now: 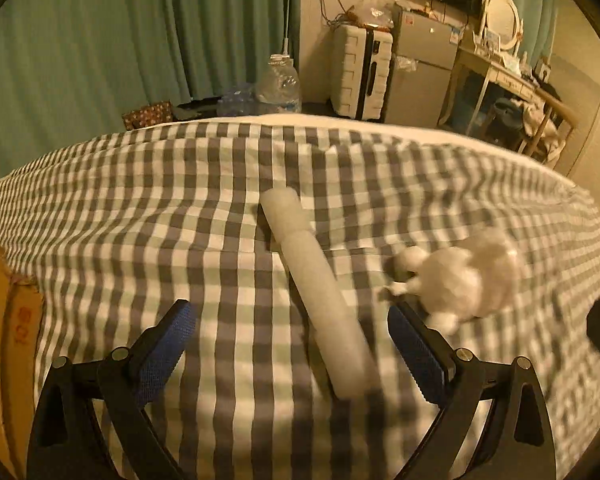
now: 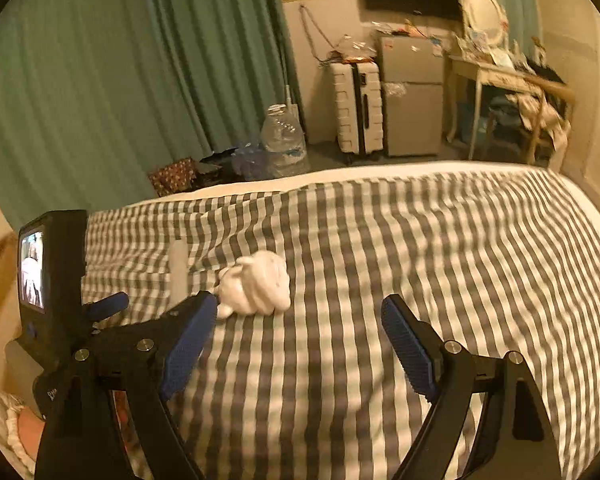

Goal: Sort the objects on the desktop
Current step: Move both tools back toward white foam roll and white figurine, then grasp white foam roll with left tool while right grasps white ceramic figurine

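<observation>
A long white foam tube (image 1: 320,292) lies on the checked cloth, its near end between the open fingers of my left gripper (image 1: 290,314), which touch nothing. A white plush toy (image 1: 460,280) lies just right of the tube, beside the left gripper's right finger. In the right wrist view the plush toy (image 2: 256,284) sits ahead and left of my right gripper (image 2: 298,308), which is open and empty. The tube (image 2: 178,270) shows further left there, beside the left gripper's body (image 2: 52,280).
A grey-and-white checked cloth (image 1: 160,208) covers the surface. A cardboard box (image 1: 8,320) stands at its left edge. Beyond the far edge are a water jug (image 1: 280,84), a white suitcase (image 1: 362,72), a small fridge (image 1: 420,68) and a cluttered table (image 1: 512,76).
</observation>
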